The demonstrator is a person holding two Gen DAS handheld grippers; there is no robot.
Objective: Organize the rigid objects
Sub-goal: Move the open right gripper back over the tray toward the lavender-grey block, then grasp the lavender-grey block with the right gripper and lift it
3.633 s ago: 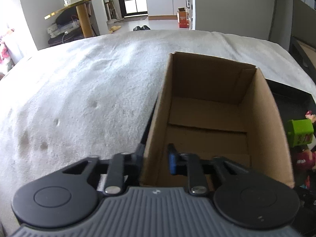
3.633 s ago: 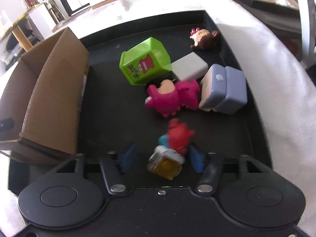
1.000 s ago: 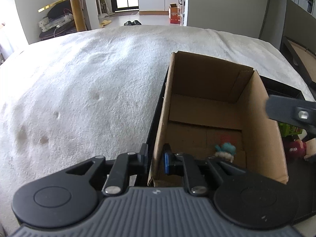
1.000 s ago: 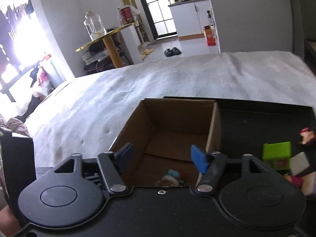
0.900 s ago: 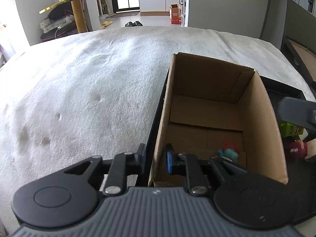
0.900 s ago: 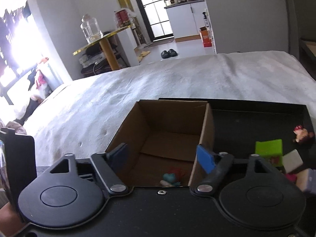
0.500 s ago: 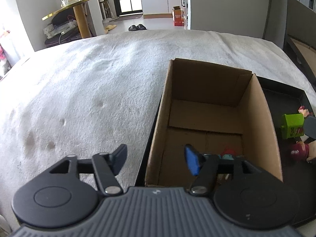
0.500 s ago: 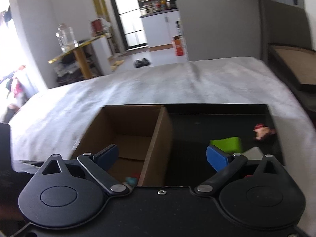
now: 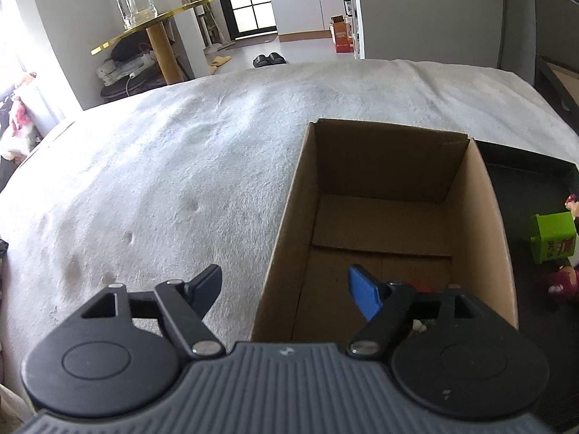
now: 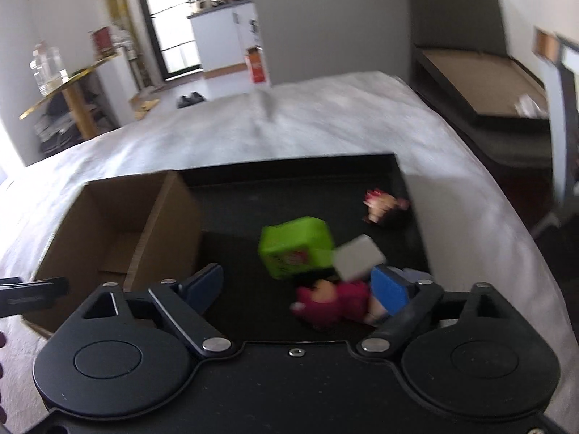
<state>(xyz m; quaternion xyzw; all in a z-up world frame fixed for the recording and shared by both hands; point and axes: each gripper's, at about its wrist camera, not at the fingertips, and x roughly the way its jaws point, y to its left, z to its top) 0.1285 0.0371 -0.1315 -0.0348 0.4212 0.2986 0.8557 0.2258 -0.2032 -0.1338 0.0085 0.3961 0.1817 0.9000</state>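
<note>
An open cardboard box (image 9: pixel 380 217) stands at the left end of a black tray (image 10: pixel 289 181); it also shows in the right wrist view (image 10: pixel 119 224). My left gripper (image 9: pixel 286 289) is open and empty, straddling the box's near left wall. A small red toy (image 9: pixel 421 285) lies on the box floor, mostly hidden behind my right finger. My right gripper (image 10: pixel 296 289) is open and empty above the tray. Ahead of it lie a green cube (image 10: pixel 295 246), a white block (image 10: pixel 358 256), a pink figure (image 10: pixel 333 303) and a small doll (image 10: pixel 383 206).
The tray rests on a white blanket (image 9: pixel 181 181). A lilac block (image 10: pixel 410 274) peeks out behind my right finger. A gold side table with a glass jar (image 9: pixel 135 0) stands at the back left. A dark framed board (image 10: pixel 477 68) lies to the right.
My left gripper let go of the box wall and opened. My right gripper swung right from above the box to above the tray's toys; the red toy it carried now lies in the box.
</note>
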